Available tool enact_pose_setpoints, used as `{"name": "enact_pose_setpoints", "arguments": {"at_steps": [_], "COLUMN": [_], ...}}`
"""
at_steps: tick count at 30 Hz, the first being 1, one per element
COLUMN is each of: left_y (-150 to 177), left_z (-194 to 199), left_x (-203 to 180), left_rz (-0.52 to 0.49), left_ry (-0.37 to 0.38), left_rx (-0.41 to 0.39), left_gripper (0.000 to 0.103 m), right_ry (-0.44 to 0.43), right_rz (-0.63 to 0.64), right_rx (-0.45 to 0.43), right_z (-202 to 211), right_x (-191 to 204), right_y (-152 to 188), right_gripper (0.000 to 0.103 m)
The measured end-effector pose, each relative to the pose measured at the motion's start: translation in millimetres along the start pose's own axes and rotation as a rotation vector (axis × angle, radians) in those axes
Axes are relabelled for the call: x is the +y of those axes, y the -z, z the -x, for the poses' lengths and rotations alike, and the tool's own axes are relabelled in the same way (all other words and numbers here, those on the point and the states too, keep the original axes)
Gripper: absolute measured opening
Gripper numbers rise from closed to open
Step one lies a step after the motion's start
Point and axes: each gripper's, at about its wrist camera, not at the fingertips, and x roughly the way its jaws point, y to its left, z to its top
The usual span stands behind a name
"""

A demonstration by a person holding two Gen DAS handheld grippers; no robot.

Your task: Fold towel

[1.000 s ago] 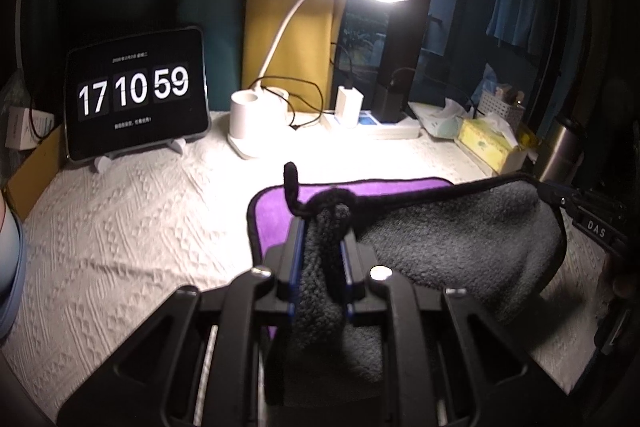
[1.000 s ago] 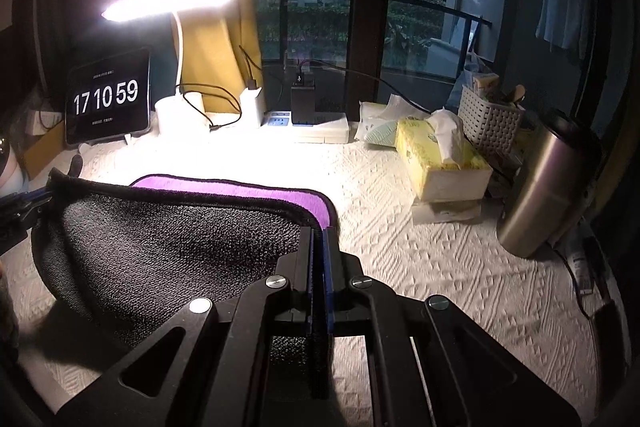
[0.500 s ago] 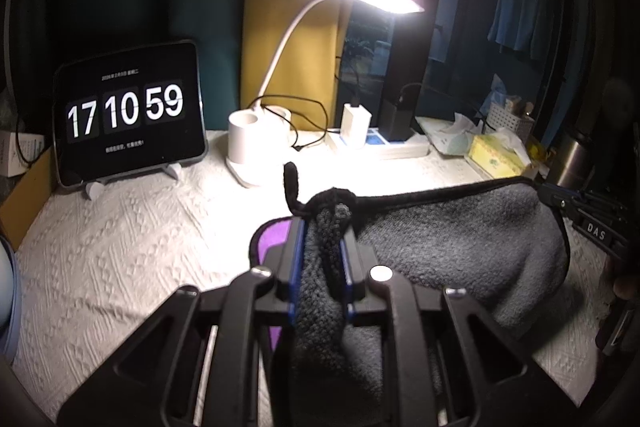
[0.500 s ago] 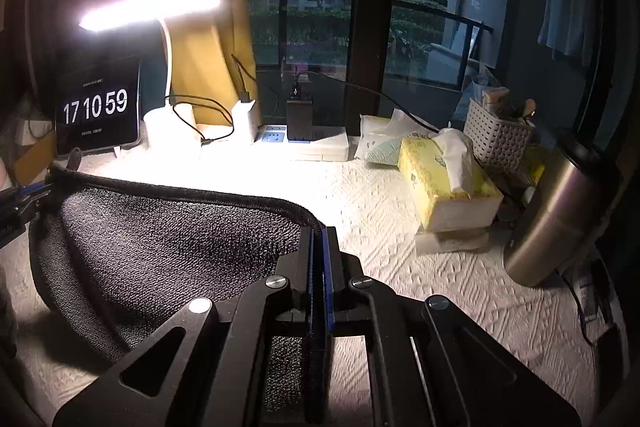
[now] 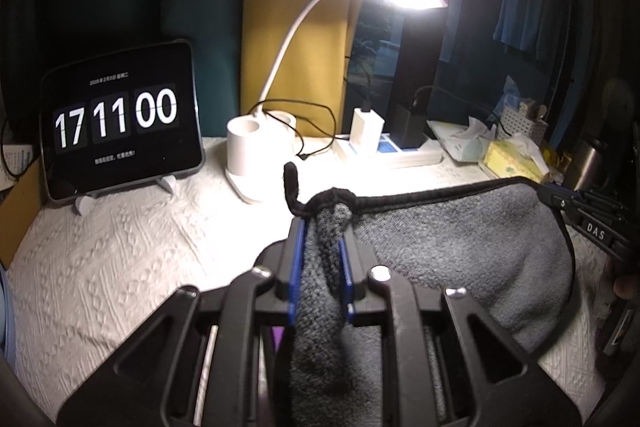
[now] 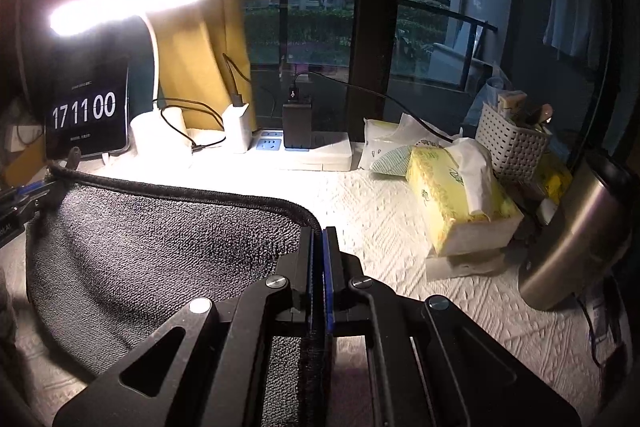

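**Towel held up between both of your grippers**

At your far left the tablet clock (image 5: 120, 119) stands propped on the white textured tablecloth (image 5: 120, 255), reading 17 11 00. Just beside it, the white desk lamp (image 5: 280, 75) shines over the table. Your left gripper (image 5: 322, 247) has its jaws pinched onto a bunched corner of the grey towel (image 5: 460, 251), whose black loop pokes up above the fingertips. The towel hangs stretched across, its black-trimmed top edge taut, to your right gripper (image 6: 319, 259), whose jaws are closed tight on the other corner. Further right sit a yellow tissue box (image 6: 456, 199), a white basket (image 6: 512, 143) and a steel flask (image 6: 576, 235)
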Motion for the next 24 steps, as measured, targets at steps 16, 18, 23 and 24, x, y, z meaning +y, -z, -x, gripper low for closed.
{"name": "enact_pose_setpoints", "arguments": {"at_steps": [16,18,23,24], "left_y": [-0.6,3.3,9.3,9.7], "left_z": [-59.9,-68.7,-84.4,-87.4], "left_x": [4.7,6.9,11.8,11.8], "left_rz": [-0.007,0.001,0.024,0.024], "left_ry": [-0.032,-0.034,-0.033,-0.033], "left_rx": [0.102,0.134,0.203,0.217], "left_gripper": [0.017,0.017,0.017,0.017], "right_ry": [-0.005,-0.007,-0.014,-0.015], "right_rz": [0.004,0.004,0.001,0.001], "right_rx": [0.053,0.072,0.144,0.157], "right_z": [-56.1,-64.7,-86.4,-89.7], "right_x": [-6.5,-6.3,-5.1,-5.0], "right_y": [-1.7,1.3,10.3,11.7], "right_gripper": [0.005,0.005,0.005,0.005]}}
